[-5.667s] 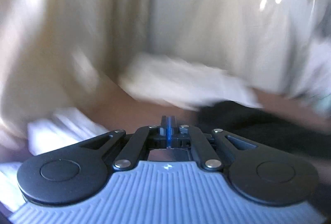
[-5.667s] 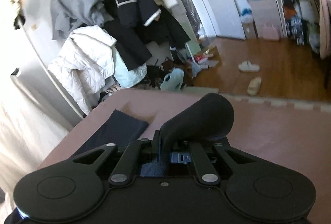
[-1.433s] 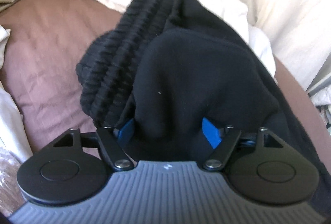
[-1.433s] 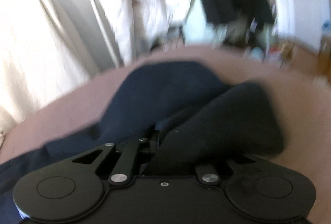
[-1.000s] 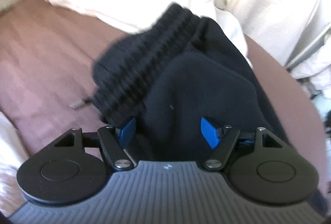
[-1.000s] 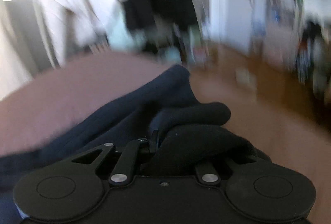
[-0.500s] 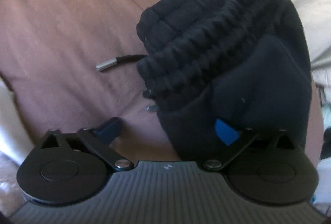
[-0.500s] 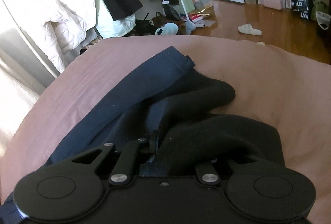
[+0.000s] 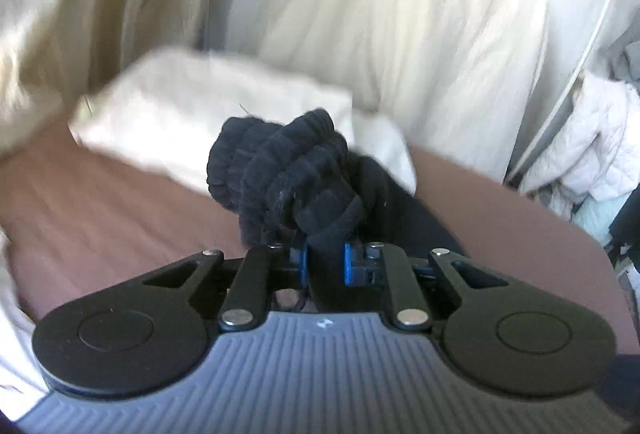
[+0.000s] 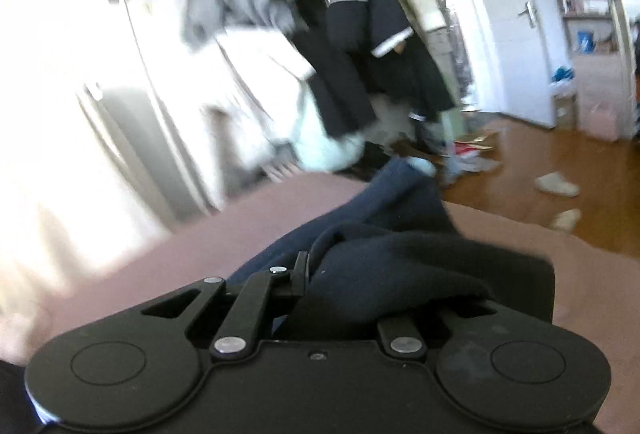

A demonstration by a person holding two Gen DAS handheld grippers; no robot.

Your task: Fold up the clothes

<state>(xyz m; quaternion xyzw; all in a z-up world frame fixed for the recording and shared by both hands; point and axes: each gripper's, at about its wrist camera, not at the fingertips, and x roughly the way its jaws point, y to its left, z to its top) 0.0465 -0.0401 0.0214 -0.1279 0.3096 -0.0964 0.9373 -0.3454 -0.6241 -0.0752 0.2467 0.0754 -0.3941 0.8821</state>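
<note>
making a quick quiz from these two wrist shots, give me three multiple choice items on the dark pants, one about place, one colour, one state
1. Where does the ribbed waistband bunch?
A. just beyond the left gripper's fingertips
B. on the wooden floor
C. on the clothes rack

2. What colour is the bed sheet under the dark pants?
A. green
B. brownish pink
C. bright yellow

3. How does the right gripper stand?
A. wide open, nothing in it
B. shut on the dark pants
C. shut on a slipper

Answers:
1 A, the waistband rises straight from the blue pads.
2 B, both views show that sheet around the fabric.
3 B, dark fabric folds out from between its closed jaws.
</note>
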